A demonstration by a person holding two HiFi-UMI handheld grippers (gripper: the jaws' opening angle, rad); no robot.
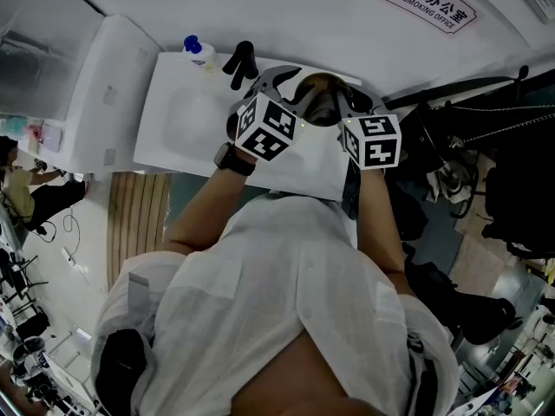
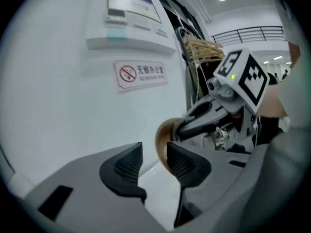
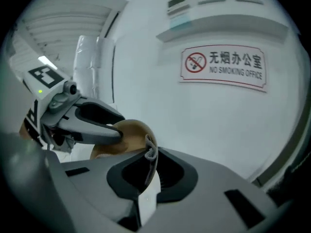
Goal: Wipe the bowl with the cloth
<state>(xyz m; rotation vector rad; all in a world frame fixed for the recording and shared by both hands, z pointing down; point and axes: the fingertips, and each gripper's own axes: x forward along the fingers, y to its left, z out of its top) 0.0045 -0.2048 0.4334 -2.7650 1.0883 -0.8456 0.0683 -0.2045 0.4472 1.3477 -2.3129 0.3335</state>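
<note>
Bowl (image 1: 319,102) at my worktop's (image 1: 182,120) far right corner.
Left gripper (image 2: 154,159) fingers released; right gripper (image 3: 148,171) fingers clenched on cloth (image 3: 151,152).

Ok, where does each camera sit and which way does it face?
Left gripper view: rides the left gripper, jaws apart, facing bowl, right gripper, wall sign.
Right gripper view: rides the right gripper, shut on cloth, facing bowl, left gripper, sign.
Head view: on the head, steeply down at counter; shirt, forearms, both grippers show.
Gripper views share bowl, sign.
</note>
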